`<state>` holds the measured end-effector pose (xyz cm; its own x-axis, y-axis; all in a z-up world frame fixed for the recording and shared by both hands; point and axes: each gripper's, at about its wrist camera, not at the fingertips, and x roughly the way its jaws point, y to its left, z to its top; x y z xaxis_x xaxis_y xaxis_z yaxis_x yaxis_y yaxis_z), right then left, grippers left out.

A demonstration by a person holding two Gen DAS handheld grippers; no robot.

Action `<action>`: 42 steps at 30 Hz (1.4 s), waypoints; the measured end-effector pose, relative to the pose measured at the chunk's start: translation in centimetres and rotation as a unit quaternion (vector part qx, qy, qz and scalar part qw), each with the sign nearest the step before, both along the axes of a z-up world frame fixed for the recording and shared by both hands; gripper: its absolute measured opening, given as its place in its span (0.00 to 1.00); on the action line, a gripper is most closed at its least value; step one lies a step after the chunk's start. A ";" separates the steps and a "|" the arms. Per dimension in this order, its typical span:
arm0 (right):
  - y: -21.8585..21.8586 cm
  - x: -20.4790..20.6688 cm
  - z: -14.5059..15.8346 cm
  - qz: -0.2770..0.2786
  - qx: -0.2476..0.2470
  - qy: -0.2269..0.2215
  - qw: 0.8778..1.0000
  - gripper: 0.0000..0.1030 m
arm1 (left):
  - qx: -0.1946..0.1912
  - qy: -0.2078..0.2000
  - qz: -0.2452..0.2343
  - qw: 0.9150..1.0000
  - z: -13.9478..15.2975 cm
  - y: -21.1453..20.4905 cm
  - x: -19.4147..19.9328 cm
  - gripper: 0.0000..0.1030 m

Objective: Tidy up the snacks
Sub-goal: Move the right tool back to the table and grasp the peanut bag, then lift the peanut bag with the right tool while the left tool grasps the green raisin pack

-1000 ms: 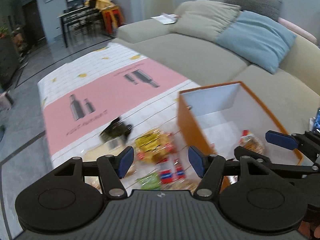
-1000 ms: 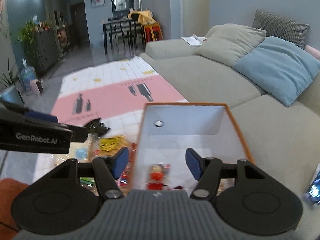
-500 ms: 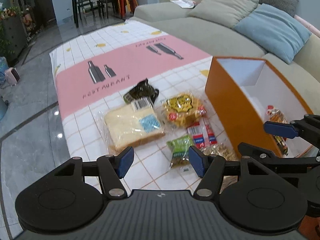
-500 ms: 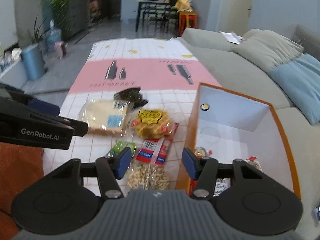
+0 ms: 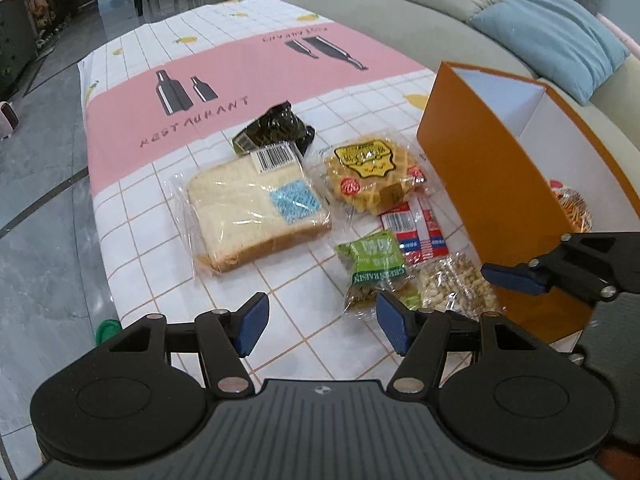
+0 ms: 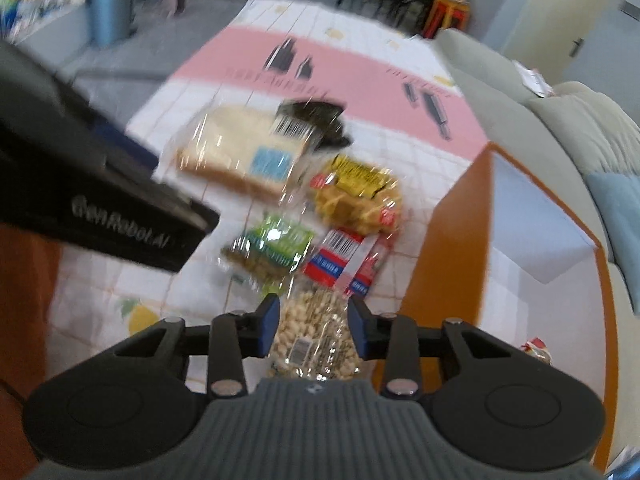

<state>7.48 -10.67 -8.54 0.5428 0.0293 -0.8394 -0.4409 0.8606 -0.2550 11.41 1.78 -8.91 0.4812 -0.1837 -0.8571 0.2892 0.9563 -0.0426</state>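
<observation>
Snacks lie in a loose cluster on the tablecloth point(image 5: 224, 64), just beside the orange box point(image 5: 492, 184) that appears meant to receive them; at least one packet point(image 5: 572, 204) already rests inside it. The likeliest fault from here, as a judgement, is a poor grip on the bag of nuts point(image 6: 316, 332): its clear film is slack and slippery, so closing pads may pinch only a fold of wrapper and let the contents sag or slip out on lifting. The bag also lies partly under or against the red packet point(image 6: 344, 260) and the green raisin packet point(image 6: 272, 248), and close to the box wall, so a grasp could drag a neighbour along or knock a finger on the box. The right-wrist view is blurred, so exact contact is hard to read. The right gripper point(image 6: 314, 330) has its jaws closing, half narrowed, with the bag of nuts between them; the pads seem not yet pressed on it, and it holds nothing. The left gripper point(image 5: 322, 324) hangs wide open and empty over bare cloth, with the raisin packet just beyond its right finger. The sliced bread point(image 5: 252, 212), the waffle packet point(image 5: 372, 176) and a dark packet point(image 5: 276, 128) lie farther off, untouched.
</observation>
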 end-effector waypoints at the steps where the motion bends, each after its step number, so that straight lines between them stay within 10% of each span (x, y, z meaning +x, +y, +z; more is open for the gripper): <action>1: 0.3 0.1 -0.6 0.004 -0.017 0.004 1.000 0.35 | 0.005 0.001 -0.004 1.000 -0.2 -0.1 0.0 0.71; 5: 0.7 0.7 -2.1 0.007 -0.033 0.020 0.999 0.56 | 0.020 0.010 -0.009 1.000 -1.1 -0.4 0.4 0.71; 20: 0.9 2.8 -4.6 -0.040 -0.007 0.054 0.998 0.76 | 0.014 0.057 0.013 0.998 -3.4 0.5 2.0 0.71; 25: 0.8 2.8 -4.5 -0.033 -0.028 0.039 0.998 0.55 | 0.012 0.057 0.015 0.998 -3.4 0.6 2.0 0.71; 42: -1.4 2.3 1.6 -0.034 0.041 -0.006 0.999 0.50 | -0.038 0.061 0.029 0.997 -2.4 0.9 2.2 0.70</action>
